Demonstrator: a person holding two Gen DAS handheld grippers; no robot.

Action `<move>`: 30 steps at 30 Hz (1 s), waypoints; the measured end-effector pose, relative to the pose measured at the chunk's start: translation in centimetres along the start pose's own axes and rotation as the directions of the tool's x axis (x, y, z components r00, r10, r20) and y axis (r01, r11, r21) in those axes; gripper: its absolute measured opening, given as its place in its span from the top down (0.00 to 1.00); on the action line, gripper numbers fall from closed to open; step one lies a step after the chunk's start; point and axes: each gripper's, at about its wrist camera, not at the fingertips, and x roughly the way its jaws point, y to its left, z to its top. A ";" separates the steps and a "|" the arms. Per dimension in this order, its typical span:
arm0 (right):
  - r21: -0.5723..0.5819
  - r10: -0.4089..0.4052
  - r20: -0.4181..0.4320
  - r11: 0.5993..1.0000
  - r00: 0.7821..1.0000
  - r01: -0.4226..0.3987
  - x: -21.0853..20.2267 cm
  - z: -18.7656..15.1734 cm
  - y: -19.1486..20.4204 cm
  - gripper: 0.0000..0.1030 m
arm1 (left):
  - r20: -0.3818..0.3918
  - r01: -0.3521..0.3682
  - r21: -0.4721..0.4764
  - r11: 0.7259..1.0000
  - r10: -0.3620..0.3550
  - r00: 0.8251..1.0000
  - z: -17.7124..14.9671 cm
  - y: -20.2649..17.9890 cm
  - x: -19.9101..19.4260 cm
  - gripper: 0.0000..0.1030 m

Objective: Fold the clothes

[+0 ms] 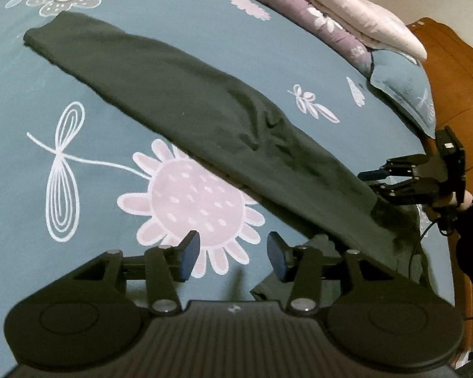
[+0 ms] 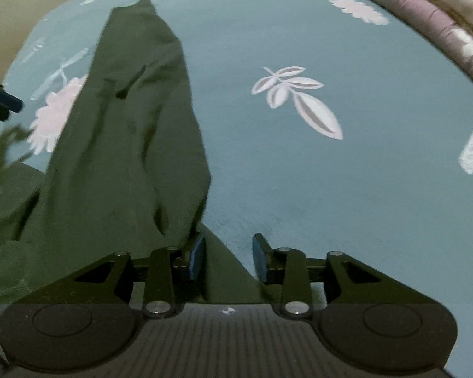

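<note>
Two black grippers with blue pads fill the bottom of each view: the left gripper (image 1: 233, 255) hangs with jaws apart and empty over a pink flower on the teal bedsheet (image 1: 12, 100), and the right gripper (image 2: 227, 256) is also spread, its left pad touching the cloth. Beyond them a dark green garment (image 1: 179, 94) stretches diagonally toward the upper left. Farthest, stacked bedding (image 1: 356, 22) lines the upper right.
</note>
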 end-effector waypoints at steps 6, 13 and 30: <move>-0.032 0.160 -0.070 0.986 0.985 -0.163 0.1 0.1 -1.6 0.57 | -0.031 0.008 0.020 1.000 -0.008 0.999 -0.1 -1.4 1.7 0.54; -0.014 0.249 -0.078 0.968 0.965 -0.251 0.3 0.2 -2.2 0.56 | -0.068 0.019 0.043 0.999 -0.016 0.998 -0.1 -3.0 3.7 0.53; -0.136 -0.105 0.057 0.984 0.993 0.112 -2.7 -0.5 1.9 0.95 | -0.109 0.064 0.053 0.997 -0.058 0.992 0.9 -3.7 5.6 0.51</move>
